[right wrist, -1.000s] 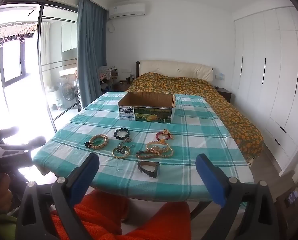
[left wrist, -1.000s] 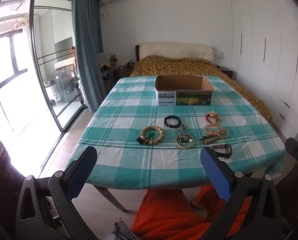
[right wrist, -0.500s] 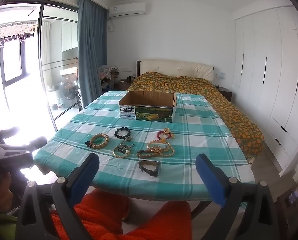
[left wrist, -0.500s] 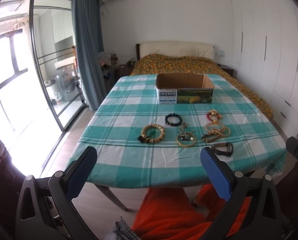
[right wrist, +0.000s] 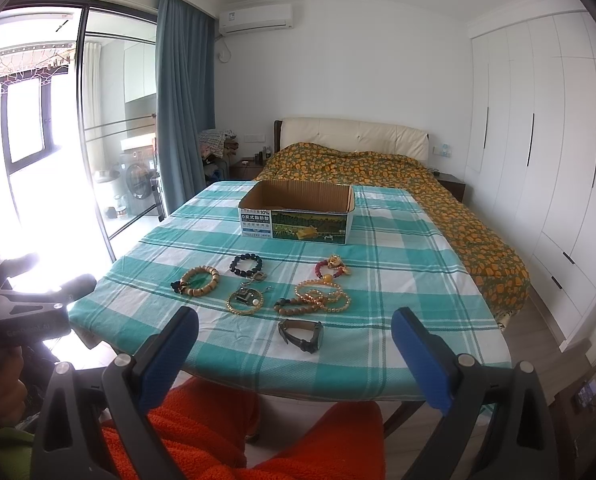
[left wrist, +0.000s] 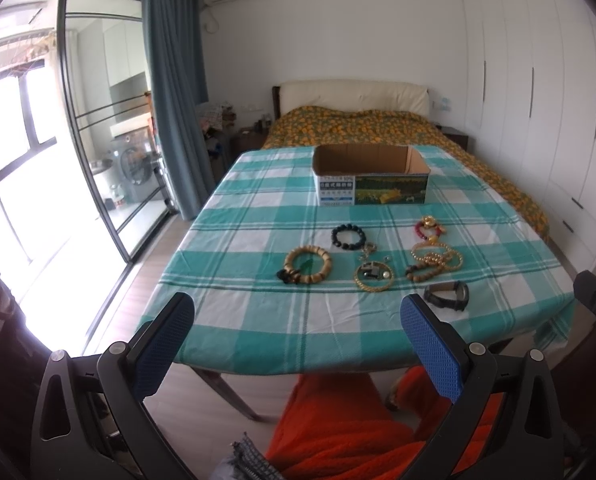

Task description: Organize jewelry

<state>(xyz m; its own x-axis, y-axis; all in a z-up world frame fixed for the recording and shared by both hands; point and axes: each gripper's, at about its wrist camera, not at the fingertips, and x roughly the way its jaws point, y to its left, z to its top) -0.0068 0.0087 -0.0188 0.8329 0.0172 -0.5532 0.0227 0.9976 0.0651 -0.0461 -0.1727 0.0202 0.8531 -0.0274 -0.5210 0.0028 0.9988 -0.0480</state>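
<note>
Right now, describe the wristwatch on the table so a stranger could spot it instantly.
Start at the table with the teal checked tablecloth and the open cardboard box at its far end. In front of the box lies a cluster of bead bracelets; the wristwatch sits alone nearest the front edge. It is the only dark strap with a dial, not a ring of beads.

Bed (right wrist: 398, 176) past my table's (right wrist: 398, 344) far end, wardrobe (right wrist: 538, 152) on the right, curtain (right wrist: 184, 112) and glass door (right wrist: 58, 140) left, AC (right wrist: 256, 19) up high.
</note>
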